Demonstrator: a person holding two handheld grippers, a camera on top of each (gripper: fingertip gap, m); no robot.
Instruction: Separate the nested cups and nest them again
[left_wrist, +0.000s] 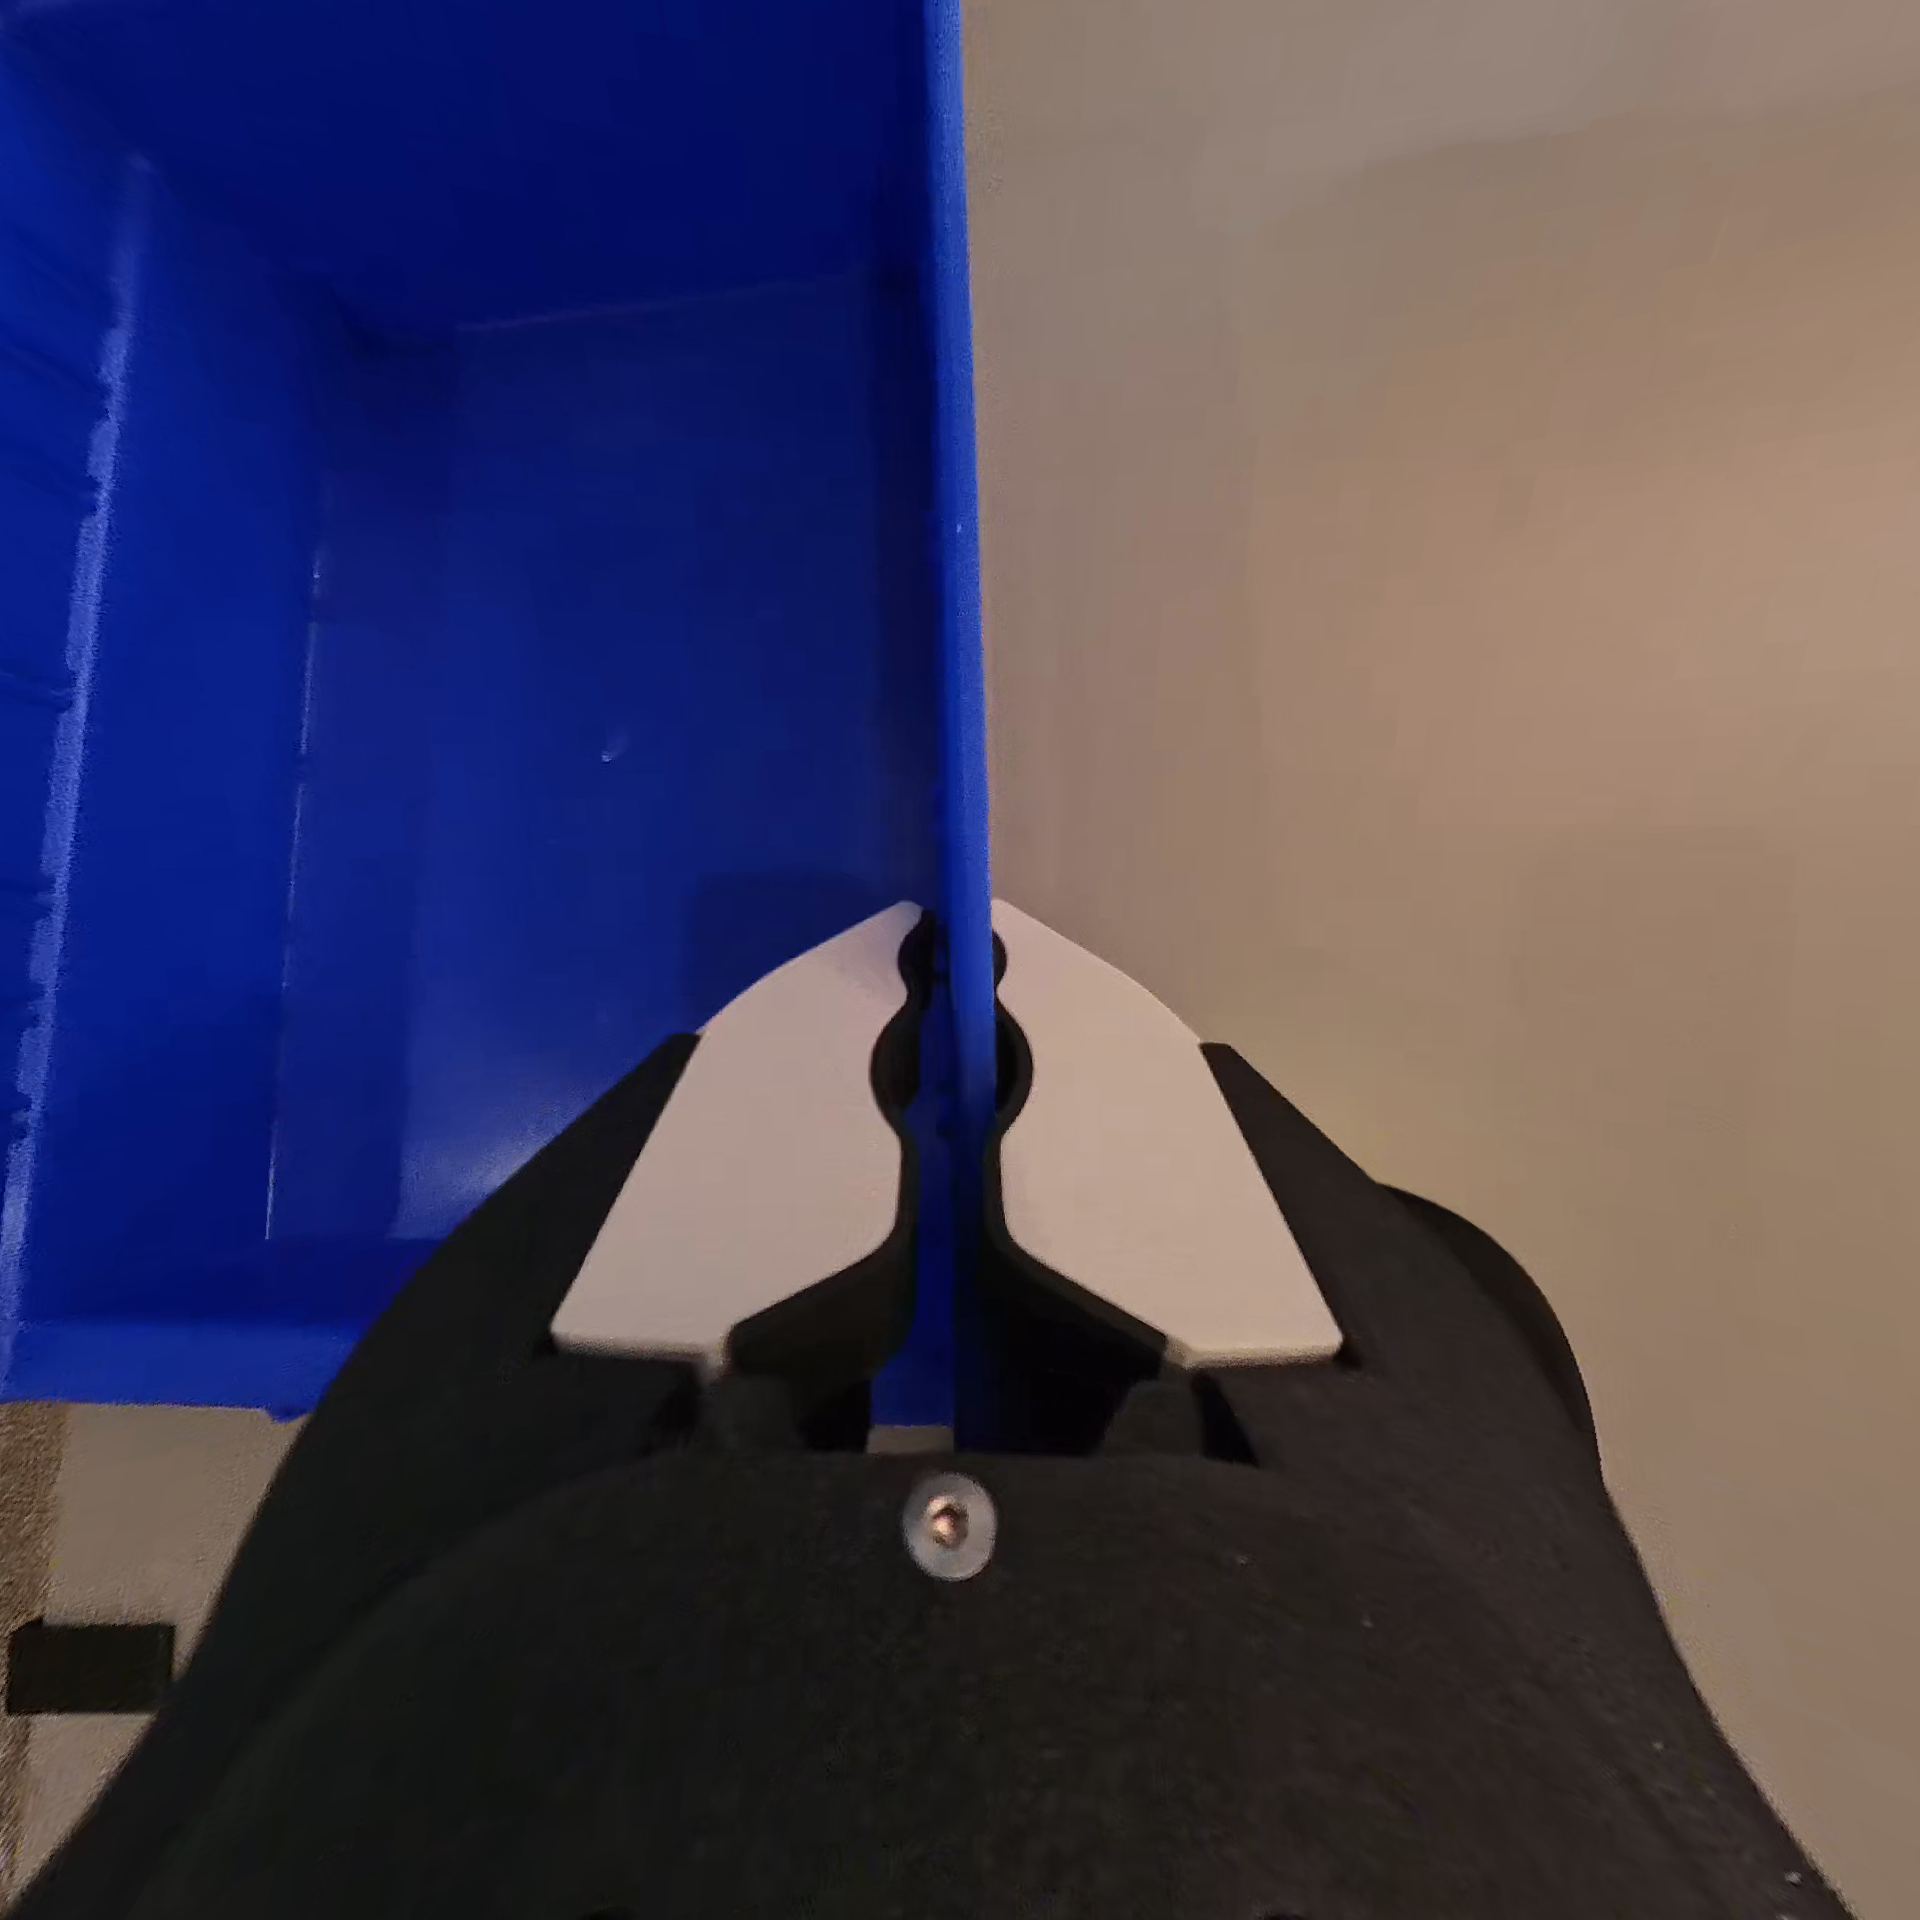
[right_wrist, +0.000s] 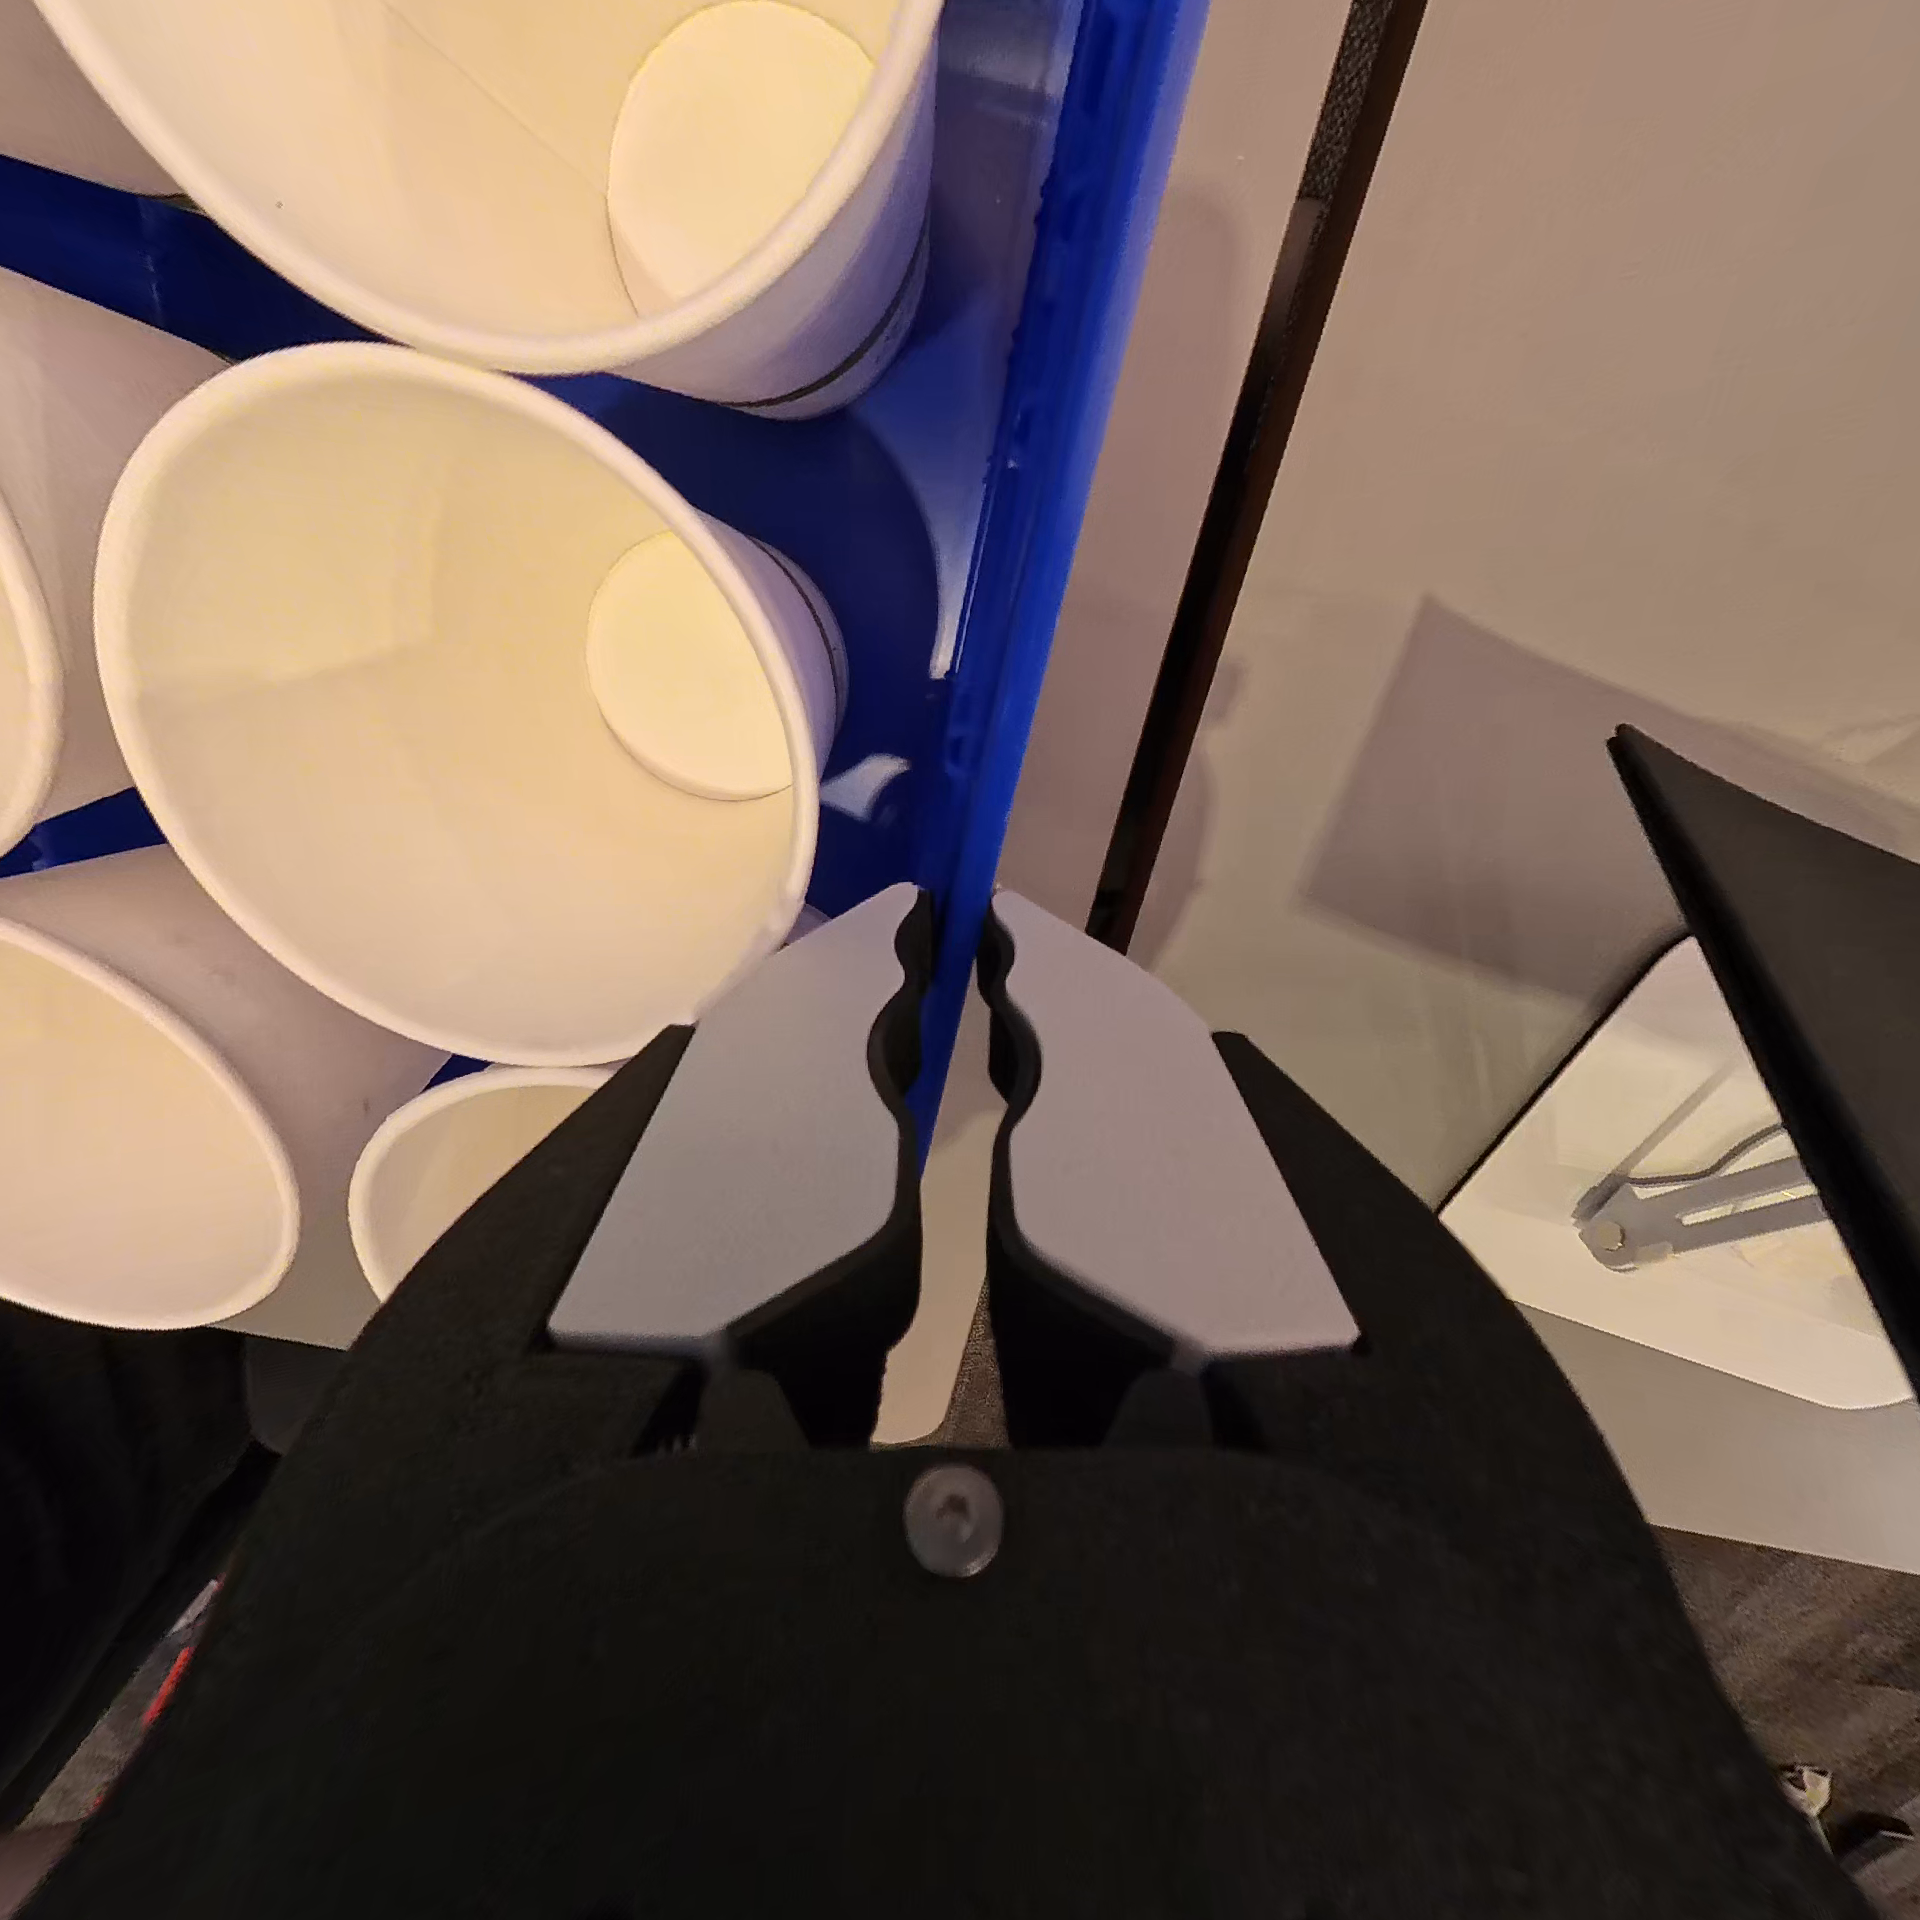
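In the left wrist view, the left tongs (left_wrist: 958, 940) are clenched on the thin right-hand wall of a blue plastic bin (left_wrist: 520, 727), whose interior fills the picture from 9 to 12 o'clock; a beige wall (left_wrist: 1455, 623) lies at 3 o'clock. In the right wrist view, white paper cups (right_wrist: 447, 686) lie on their sides inside the bin (right_wrist: 1049, 520), open mouths toward the camera, from 8 to 12 o'clock. The right tongs (right_wrist: 954, 925) grip the bin's edge. At 3 o'clock a black panel (right_wrist: 1766, 935) stands over a white desk (right_wrist: 1683, 1278) bearing a grey metal bracket (right_wrist: 1662, 1216).
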